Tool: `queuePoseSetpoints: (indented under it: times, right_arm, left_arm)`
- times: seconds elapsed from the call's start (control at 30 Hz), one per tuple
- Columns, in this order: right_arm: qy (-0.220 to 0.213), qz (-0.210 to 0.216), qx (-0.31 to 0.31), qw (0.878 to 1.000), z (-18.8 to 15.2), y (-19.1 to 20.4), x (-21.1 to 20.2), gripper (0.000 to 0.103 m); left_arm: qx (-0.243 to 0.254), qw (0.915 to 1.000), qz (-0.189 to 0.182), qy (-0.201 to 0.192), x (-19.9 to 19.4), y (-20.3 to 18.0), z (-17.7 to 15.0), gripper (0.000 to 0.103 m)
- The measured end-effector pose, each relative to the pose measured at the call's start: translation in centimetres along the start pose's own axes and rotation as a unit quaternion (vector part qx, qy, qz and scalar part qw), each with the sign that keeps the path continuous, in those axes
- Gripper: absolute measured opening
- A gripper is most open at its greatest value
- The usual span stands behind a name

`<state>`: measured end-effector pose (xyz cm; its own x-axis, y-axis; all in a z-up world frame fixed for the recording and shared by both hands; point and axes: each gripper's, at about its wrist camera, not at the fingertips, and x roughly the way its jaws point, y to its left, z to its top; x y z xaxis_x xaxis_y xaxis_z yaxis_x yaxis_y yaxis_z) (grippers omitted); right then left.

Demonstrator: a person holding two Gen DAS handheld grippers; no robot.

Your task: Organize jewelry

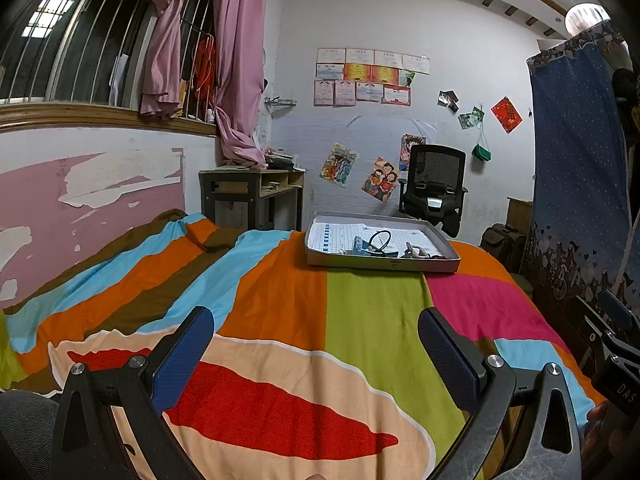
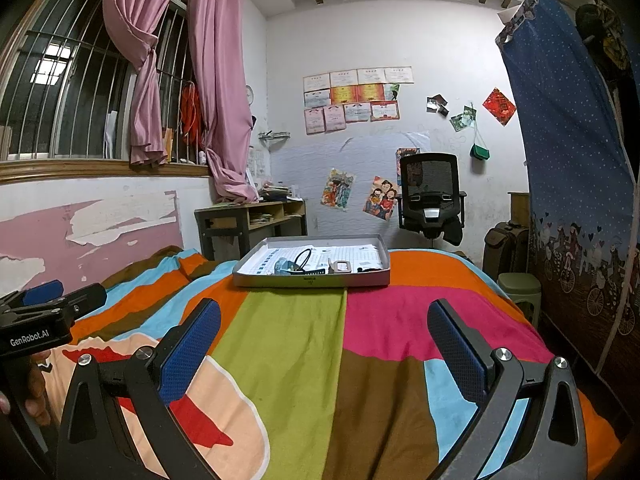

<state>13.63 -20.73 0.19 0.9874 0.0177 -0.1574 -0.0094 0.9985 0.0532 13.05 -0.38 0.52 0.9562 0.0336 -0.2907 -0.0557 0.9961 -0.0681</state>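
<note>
Shallow grey tray (image 2: 312, 280) on striped bedspread (image 2: 296, 344) holds black cord loop (image 2: 303, 257) and small clips on grid paper, "GenRobot.AI" on left gripper (image 2: 42, 294), left gripper jaws and right gripper (image 2: 324, 326) both spread wide, empty.

Tray (image 2: 312, 280) on bed (image 2: 296, 344), chair (image 2: 430, 196) behind.

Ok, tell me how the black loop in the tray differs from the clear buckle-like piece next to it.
The black loop is dark and thin, and rises above the tray's paper lining; the clear buckle-like piece is pale, squarish and chunkier, sitting low. The loop lies toward the tray's middle, the buckle piece nearer its right half. Both sit inside the grey tray on the bed, well ahead of both open tools.
</note>
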Motion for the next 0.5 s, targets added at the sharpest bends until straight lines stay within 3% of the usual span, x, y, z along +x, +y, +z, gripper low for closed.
queuePoseSetpoints:
  times: [0.5]
  right_arm:
    - [0.000, 0.000, 0.000, 1.000, 0.03, 0.00, 0.00, 0.102]
  left_arm:
    - [0.000, 1.0000, 0.001, 0.000, 0.07, 0.00, -0.11, 0.103]
